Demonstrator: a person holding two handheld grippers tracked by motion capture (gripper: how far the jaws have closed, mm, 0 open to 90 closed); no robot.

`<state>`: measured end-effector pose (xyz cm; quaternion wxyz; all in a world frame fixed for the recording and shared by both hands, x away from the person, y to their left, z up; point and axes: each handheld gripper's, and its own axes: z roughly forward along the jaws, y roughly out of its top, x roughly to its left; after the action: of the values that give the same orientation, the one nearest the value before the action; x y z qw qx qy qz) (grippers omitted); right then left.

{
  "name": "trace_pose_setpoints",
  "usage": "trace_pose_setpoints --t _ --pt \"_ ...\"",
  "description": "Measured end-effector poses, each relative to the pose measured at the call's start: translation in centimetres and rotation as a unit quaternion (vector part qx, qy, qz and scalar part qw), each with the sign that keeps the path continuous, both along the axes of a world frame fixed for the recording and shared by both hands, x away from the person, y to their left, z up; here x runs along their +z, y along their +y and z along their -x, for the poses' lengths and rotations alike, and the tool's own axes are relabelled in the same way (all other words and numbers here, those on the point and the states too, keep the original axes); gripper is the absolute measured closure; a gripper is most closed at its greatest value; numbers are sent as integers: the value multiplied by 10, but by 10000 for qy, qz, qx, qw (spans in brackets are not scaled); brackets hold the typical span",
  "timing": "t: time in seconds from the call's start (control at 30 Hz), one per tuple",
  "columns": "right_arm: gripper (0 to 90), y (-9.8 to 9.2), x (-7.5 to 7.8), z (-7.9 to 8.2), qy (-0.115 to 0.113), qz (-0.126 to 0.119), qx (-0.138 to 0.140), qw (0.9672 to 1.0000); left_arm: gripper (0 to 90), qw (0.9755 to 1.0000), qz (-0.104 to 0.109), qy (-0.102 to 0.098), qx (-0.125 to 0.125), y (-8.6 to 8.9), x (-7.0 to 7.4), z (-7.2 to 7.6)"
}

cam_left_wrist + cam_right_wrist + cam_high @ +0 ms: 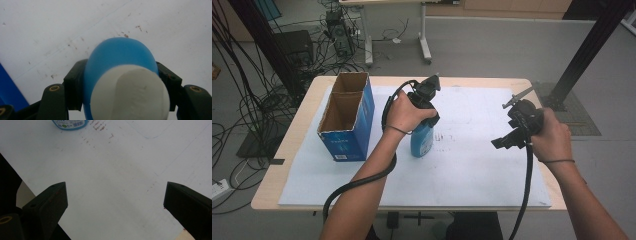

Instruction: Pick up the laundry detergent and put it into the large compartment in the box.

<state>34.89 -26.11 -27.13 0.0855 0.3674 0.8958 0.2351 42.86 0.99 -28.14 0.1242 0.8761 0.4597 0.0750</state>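
Observation:
A blue bottle with a white cap stands upright on the white sheet at the table's middle. My left gripper comes down on it from above and is shut on it near the top. In the left gripper view the blue bottle and its white cap sit squeezed between the two black pads. My right gripper hangs over the sheet's right side, apart from the bottle. In the right gripper view its jaws stand wide with bare sheet between them, and the bottle's base shows at the top edge.
An open blue carton with two compartments stands at the sheet's left, close to the bottle. The wooden table edge lies just past the right gripper. Cables and table legs crowd the floor behind.

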Motion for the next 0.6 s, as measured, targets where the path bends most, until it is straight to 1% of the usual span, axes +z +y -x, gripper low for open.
trace_pose_setpoints --t 0.33,0.6 --pt "53 0 -1 0 6 0 1 10000 373 10000 10 -9 19 0 0 0" --pt "54 0 -1 1 -3 -4 -7 10000 375 9999 50 -107 48 0 0 0"
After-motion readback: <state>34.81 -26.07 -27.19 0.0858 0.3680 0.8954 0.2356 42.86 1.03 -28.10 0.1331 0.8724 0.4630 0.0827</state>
